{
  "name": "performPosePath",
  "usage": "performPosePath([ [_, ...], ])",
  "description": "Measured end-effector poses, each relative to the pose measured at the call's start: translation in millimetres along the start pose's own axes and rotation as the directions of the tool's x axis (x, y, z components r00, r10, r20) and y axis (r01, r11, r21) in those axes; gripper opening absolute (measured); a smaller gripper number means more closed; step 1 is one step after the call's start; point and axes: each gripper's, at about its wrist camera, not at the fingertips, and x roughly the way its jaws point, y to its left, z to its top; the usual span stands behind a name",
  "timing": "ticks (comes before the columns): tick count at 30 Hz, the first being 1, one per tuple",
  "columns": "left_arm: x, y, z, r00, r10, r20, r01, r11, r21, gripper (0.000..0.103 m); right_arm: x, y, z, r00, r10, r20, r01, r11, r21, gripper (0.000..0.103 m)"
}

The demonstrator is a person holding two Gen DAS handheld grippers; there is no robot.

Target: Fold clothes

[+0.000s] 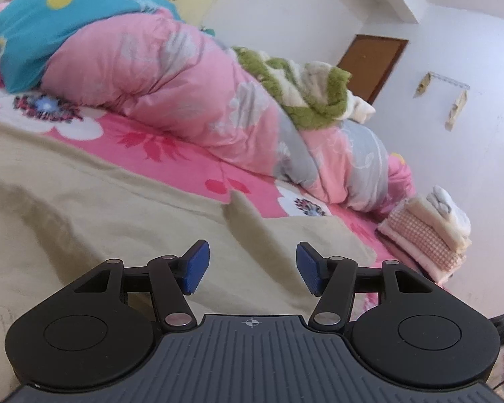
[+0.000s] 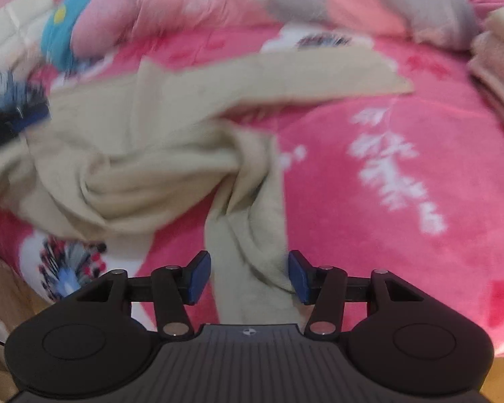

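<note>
With both grippers' fingers spread, the garment (image 2: 144,141) strip at 12 o'clock of the right gripper (image 2: 249,277) should be pinched squarely.

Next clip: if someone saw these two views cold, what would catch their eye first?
Probably the bright pink flower-print bedsheet that fills both views, with the crumpled beige cloth garment sprawled across it. In the right wrist view a strip of that garment runs down between the open jaws of the right gripper. Behind, a puffy pink and grey quilt is heaped along the bed, and a small stack of folded cloths sits at the bed's far corner.
</note>
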Motion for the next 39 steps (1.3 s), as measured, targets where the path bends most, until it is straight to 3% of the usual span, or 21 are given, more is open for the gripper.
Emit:
performPosePath([
  [4, 0.6, 20.2, 0.5, 1.0, 0.011, 0.009, -0.01, 0.997, -0.077, 0.057, -40.8, -46.4, 19.0, 0.983, 0.04, 0.179, -0.073, 0.981, 0.182, 0.067],
  [8, 3.2, 32.5, 3.7, 1.0, 0.029, 0.011, -0.027, 0.991, -0.129, 0.057, -20.5, -99.4, 61.9, 0.959, 0.045, 0.281, -0.174, 0.875, 0.453, 0.069],
  [11, 5.5, 37.8, 3.0, 0.999, 0.052, 0.008, -0.051, 0.99, -0.133, 0.057, 32.9, -124.2, 98.1, 0.963, 0.014, 0.268, -0.167, 0.814, 0.556, 0.068],
  [16, 11.0, 48.4, 1.6, 0.998, 0.067, -0.001, -0.066, 0.983, -0.174, 0.057, 123.5, -158.7, 142.6, 0.981, -0.088, 0.174, -0.054, 0.733, 0.678, 0.058],
  [18, 12.0, 50.3, 1.2, 0.998, 0.063, -0.002, -0.063, 0.982, -0.178, 0.057, 146.6, -168.4, 150.9, 0.983, -0.108, 0.15, -0.032, 0.699, 0.714, 0.045],
  [19, 12.5, 50.5, 1.2, 0.998, 0.064, -0.003, -0.063, 0.982, -0.178, 0.057, 148.7, -166.9, 152.3, 0.98, -0.123, 0.153, -0.021, 0.709, 0.705, 0.043],
  [20, 12.7, 50.5, 1.1, 0.998, 0.064, -0.003, -0.063, 0.982, -0.177, 0.057, 150.8, -165.5, 153.7, 0.978, -0.138, 0.157, -0.011, 0.718, 0.695, 0.034],
  [21, 12.5, 50.6, 0.9, 0.998, 0.063, -0.003, -0.063, 0.982, -0.176, 0.057, 152.9, -164.1, 155.1, 0.975, -0.152, 0.161, 0.0, 0.728, 0.686, 0.006],
  [22, 12.2, 50.7, 0.8, 0.998, 0.063, -0.002, -0.062, 0.982, -0.177, 0.057, 153.4, -162.4, 156.1, 0.972, -0.166, 0.169, 0.008, 0.735, 0.678, 0.002],
  [29, 11.9, 51.6, -0.8, 0.998, 0.064, 0.001, -0.062, 0.981, -0.182, 0.057, 102.6, -159.5, 142.0, 0.909, -0.274, 0.315, -0.018, 0.727, 0.686, 0.001],
  [39, 11.3, 52.2, -2.3, 0.998, 0.064, 0.004, -0.062, 0.981, -0.184, 0.057, 72.9, -175.6, 68.5, 0.867, -0.383, 0.32, -0.02, 0.615, 0.788, 0.001],
])
